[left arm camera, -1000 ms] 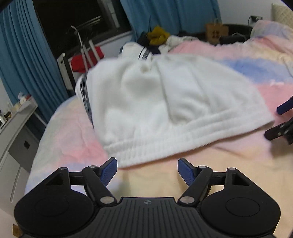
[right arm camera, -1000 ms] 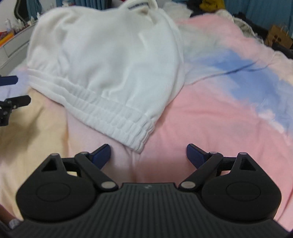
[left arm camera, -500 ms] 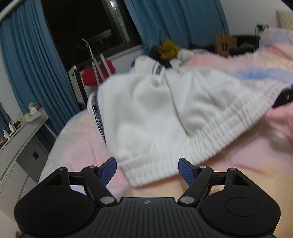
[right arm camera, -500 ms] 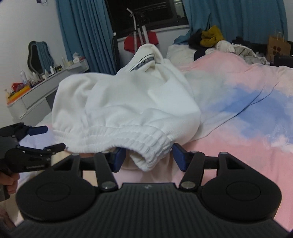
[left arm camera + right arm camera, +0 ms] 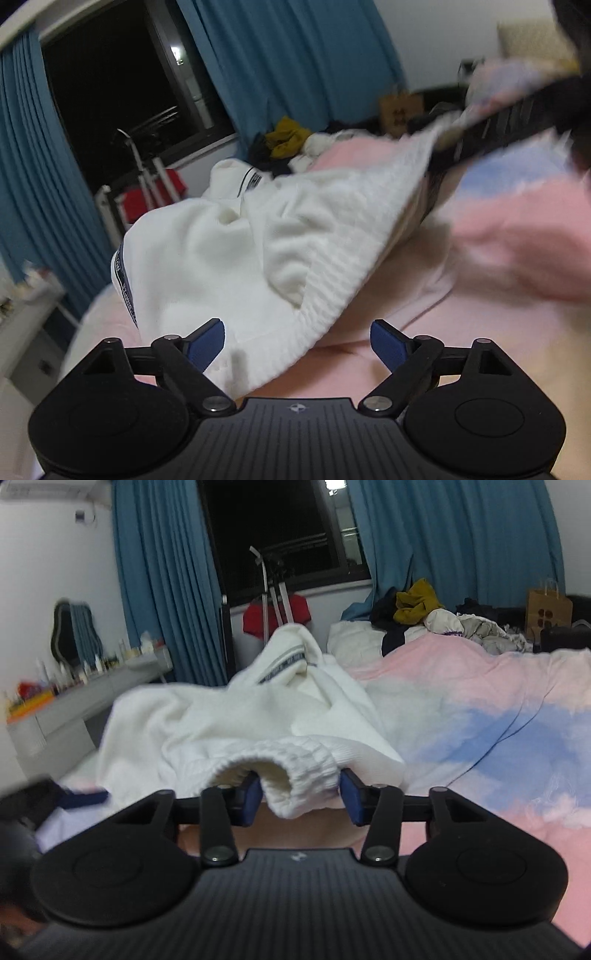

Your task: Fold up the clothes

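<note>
On the pastel bed (image 5: pixel 498 709), the right tongs (image 5: pixel 301 794) grasp the white garment's (image 5: pixel 229 723) ribbed hem. Left tongs (image 5: pixel 297 341) gape wide at its other corner. Lettering on its dark band (image 5: pixel 123 284) is unreadable.

Bare pink bed (image 5: pixel 498 686) lies to your right, room to pass there. The white sweatshirt (image 5: pixel 229 720) heaps across your front, its raised hem between both pairs of fingers. A cluttered grey surface (image 5: pixel 92 698) borders the left; a clothes pile (image 5: pixel 436 616) blocks the far end.
</note>
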Motion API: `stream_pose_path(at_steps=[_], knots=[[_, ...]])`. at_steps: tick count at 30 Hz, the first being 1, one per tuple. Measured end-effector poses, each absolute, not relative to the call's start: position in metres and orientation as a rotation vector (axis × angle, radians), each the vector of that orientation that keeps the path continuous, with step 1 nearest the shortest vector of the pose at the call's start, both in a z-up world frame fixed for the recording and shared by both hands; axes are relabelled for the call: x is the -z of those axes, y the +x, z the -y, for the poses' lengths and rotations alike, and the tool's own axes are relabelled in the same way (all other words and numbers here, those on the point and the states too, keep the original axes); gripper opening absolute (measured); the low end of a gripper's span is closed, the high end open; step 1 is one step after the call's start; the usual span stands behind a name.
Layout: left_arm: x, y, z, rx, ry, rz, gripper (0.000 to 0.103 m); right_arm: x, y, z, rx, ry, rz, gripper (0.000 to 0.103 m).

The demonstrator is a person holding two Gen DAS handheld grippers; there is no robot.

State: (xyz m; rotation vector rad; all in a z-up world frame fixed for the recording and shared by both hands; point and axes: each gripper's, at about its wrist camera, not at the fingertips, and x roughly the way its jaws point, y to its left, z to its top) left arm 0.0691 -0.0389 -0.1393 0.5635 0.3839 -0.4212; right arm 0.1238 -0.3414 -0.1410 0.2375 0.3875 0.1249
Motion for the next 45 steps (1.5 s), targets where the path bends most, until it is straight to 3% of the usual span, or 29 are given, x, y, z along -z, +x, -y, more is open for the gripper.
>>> stream_pose_path(at_steps=[5,15,19,21,26,35,42,45], knots=[[0.141,0.08,0.053,0.3,0.517,-0.339,0.089,0.137,0.116,0.355,-0.057,0.285,-0.341,0.045],[0.097,0.061,0.024,0.231,0.256,-0.305,0.09,0.154,0.131,0.368,-0.068,0.33,-0.514,0.047],[0.112,0.068,0.026,0.148,0.335,-0.364,0.089,0.16,0.126,0.359,-0.075,0.282,-0.571,0.053],[0.112,0.073,0.023,0.119,0.33,-0.386,0.082,0.161,0.121,0.353,-0.107,0.265,-0.595,0.054],[0.093,0.072,0.002,0.08,0.193,-0.356,0.081,0.158,0.108,0.328,-0.152,0.121,-0.572,0.069],[0.06,0.07,-0.009,0.094,0.124,-0.275,0.081,0.16,0.109,0.309,-0.15,0.008,-0.513,0.073],[0.077,0.084,-0.006,0.06,0.195,-0.387,0.083,0.177,0.121,0.335,0.053,0.049,-0.614,0.072],[0.092,0.083,0.002,0.025,0.256,-0.472,0.079,0.166,0.112,0.336,0.136,0.004,-0.513,0.062]])
